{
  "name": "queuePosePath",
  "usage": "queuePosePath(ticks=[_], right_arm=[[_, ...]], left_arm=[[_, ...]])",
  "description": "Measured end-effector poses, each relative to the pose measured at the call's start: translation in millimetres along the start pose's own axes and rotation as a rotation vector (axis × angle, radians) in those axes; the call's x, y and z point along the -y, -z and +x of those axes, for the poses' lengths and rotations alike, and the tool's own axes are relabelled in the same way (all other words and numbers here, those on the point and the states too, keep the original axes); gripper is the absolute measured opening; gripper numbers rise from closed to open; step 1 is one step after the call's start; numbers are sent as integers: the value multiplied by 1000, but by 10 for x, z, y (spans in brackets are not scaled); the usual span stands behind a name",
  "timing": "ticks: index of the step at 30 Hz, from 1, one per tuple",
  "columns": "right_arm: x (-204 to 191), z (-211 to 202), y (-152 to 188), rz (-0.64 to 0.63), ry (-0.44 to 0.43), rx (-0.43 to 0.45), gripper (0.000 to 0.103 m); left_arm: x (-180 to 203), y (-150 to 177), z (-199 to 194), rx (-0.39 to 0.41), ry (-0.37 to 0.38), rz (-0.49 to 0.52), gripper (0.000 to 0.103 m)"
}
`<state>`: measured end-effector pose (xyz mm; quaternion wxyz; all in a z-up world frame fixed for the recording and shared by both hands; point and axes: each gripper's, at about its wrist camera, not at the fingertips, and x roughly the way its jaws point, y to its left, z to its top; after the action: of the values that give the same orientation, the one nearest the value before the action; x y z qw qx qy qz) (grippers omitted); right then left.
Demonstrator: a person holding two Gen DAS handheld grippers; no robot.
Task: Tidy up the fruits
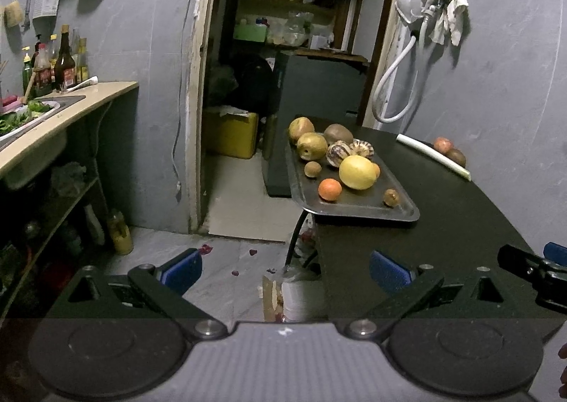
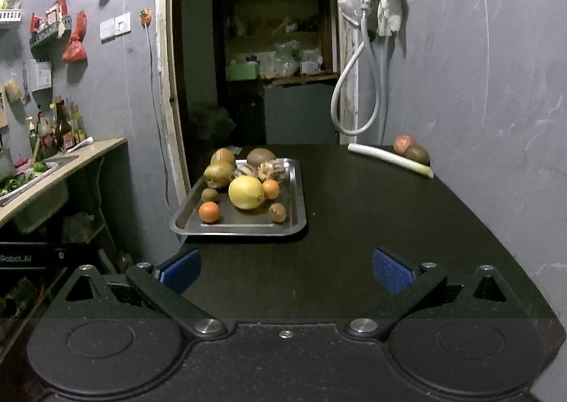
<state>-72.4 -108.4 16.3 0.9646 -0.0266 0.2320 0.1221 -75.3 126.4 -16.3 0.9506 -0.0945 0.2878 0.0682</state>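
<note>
A metal tray (image 2: 297, 221) (image 1: 407, 214) lies at the left edge of the black table (image 2: 372, 225), holding a big yellow citrus (image 2: 246, 192) (image 1: 357, 172), two small oranges (image 2: 209, 212) (image 1: 330, 189), kiwis, two striped fruits (image 2: 271, 170) and pears (image 2: 217, 175). A red fruit (image 2: 404, 144) (image 1: 442, 145) and a brown one (image 2: 417, 153) rest by the far right wall. My left gripper (image 1: 285, 269) hangs open over the floor beside the table corner, empty. My right gripper (image 2: 286, 269) stands open above the table's near part, empty, well short of the tray.
A leek (image 2: 389, 159) lies at the back right of the table. A counter with a sink (image 1: 42, 118), greens and bottles runs along the left wall. A doorway (image 2: 255, 47) opens behind the table. A hose (image 2: 354, 94) hangs on the right wall. The right gripper's tip (image 1: 531, 267) shows in the left wrist view.
</note>
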Motion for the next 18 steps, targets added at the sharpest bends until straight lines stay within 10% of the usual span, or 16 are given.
queuePosePath(ticks=[18], right_arm=[[-6, 19, 12, 2, 9, -8, 102]], left_arm=[[5, -5, 35, -11, -4, 9, 102]])
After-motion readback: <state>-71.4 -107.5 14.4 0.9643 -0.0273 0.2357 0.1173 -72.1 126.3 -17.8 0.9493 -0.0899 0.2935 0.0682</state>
